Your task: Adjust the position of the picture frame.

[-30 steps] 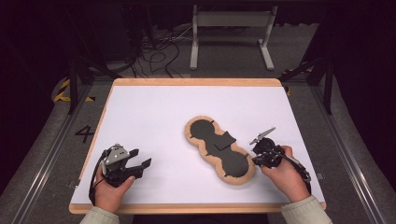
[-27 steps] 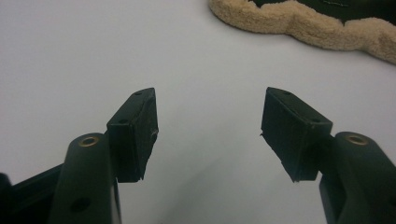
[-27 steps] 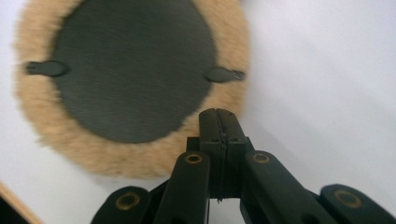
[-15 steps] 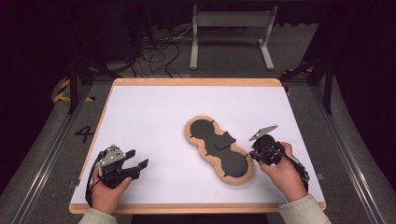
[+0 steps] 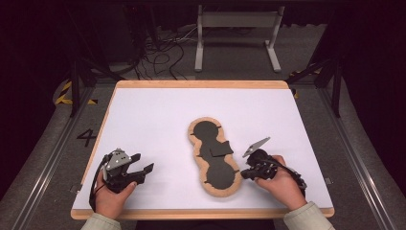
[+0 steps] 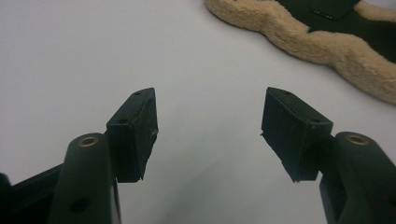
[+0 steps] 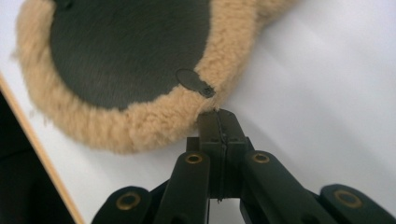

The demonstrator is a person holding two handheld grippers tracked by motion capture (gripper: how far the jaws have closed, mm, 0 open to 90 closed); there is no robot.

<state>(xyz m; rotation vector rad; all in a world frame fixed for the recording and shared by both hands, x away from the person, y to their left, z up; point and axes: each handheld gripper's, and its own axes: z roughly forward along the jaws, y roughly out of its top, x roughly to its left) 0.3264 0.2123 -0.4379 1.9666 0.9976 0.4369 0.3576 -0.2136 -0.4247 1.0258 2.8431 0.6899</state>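
Sheepskin pad (image 5: 214, 158), peanut-shaped with dark grey face and tan fleecy rim, lying flat near the middle of the white tabletop (image 5: 153, 120), long axis running away from the person; small dark flap (image 5: 221, 149) resting across its narrow waist. Right gripper (image 5: 245, 174) held by the right hand (image 5: 280, 184) at the pad's near right edge, tips touching or all but touching the fleece. In the right gripper view, jaws pressed flat together with no gap, tips (image 7: 218, 122) right at the fleecy rim (image 7: 154, 126) of the pad, just below a small dark tab (image 7: 194, 82) on the pad's edge; whether any fleece is pinched between them, impossible to tell. Left gripper (image 5: 143, 171) well to the left of the pad, near the front of the tabletop, gripped by the left hand (image 5: 112, 194). In the left gripper view, jaws spread wide, pads (image 6: 135, 130) holding nothing, bare white surface between them, the pad's tan rim (image 6: 317, 42) beyond at upper right.
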